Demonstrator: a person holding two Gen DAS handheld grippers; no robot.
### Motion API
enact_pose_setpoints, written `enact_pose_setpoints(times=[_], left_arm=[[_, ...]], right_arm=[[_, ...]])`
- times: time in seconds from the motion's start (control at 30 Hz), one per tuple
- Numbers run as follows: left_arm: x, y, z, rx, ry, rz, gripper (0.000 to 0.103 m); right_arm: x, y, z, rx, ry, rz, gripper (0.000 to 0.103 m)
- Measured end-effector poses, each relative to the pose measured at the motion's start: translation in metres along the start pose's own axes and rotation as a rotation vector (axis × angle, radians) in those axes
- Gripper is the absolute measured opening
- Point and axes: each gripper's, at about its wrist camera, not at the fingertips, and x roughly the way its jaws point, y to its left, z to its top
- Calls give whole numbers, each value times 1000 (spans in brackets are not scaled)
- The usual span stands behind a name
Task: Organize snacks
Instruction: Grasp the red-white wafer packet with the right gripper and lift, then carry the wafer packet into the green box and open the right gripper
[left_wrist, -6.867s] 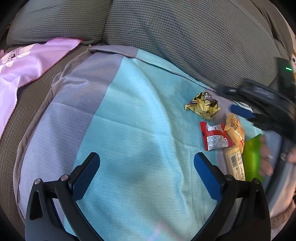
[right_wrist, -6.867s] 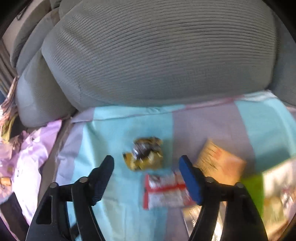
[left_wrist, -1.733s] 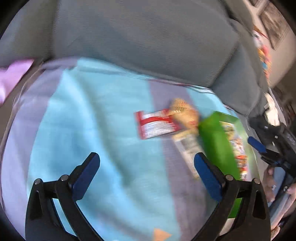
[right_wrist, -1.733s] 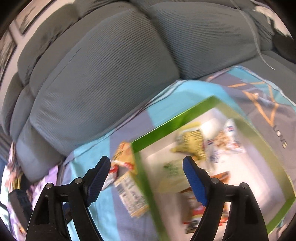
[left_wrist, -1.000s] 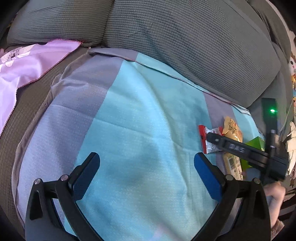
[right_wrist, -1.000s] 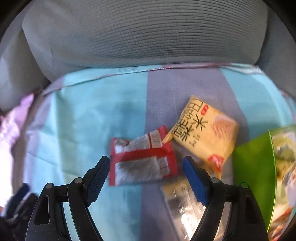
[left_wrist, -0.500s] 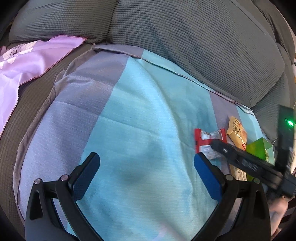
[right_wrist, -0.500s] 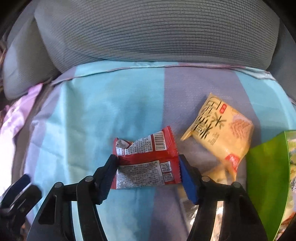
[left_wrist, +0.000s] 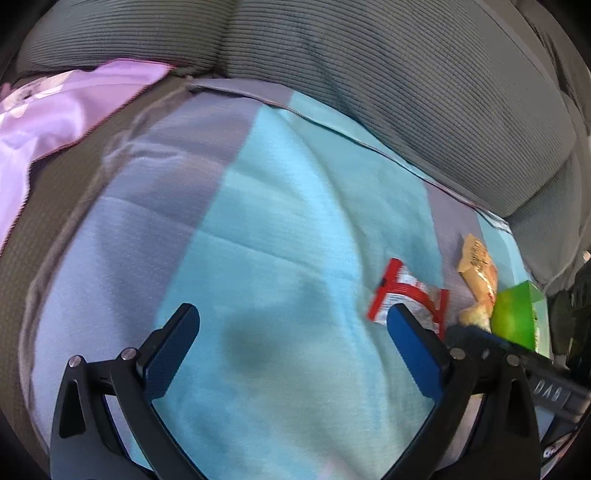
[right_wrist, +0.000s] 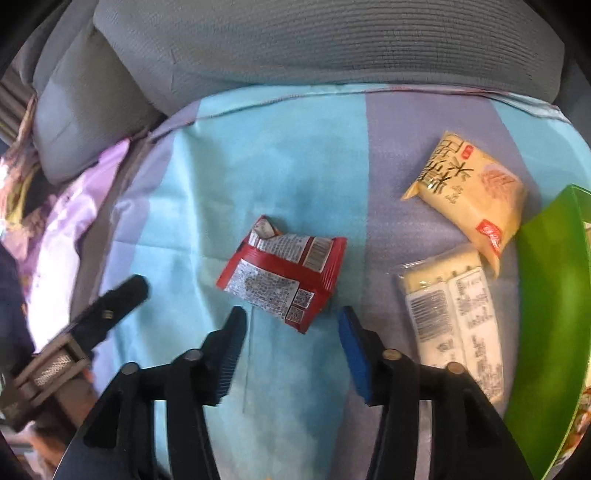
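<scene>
Striped blanket (right_wrist: 288, 155), barcoded red packet (right_wrist: 284, 273)

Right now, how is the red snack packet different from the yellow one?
The red packet looks crinkled and flat, showing small print and barcodes; the yellow packet is puffy and smooth with big dark writing. The red one lies just ahead of the right gripper; the yellow lies farther, beside the green box. Both rest on the blanket.
</scene>
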Motion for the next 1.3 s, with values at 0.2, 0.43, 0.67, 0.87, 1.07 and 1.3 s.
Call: enact_pose_setpoints(times=[0.2,0.43,0.67,0.87,1.07,1.3], left_arm=[[23,-33,3,82,59,-157,92],[40,-54,-5,187,80,-166,88],[50,-70,-5,277,81,-148,79],[51,-70,-4,279,84,-178,61],[48,-69,-4,268,78,-180,55],[32,-82,-13,272,85,-210,53]], right_arm=[[-2,-21,13,133,-74,69,65],[7,-24,25,172,-101,102,65],[27,-18,26,154,-31,102,65],[33,-8,24,109,-24,111,65],[33,1,21,73,-40,88,65],[16,-2,13,71,-78,80,65]])
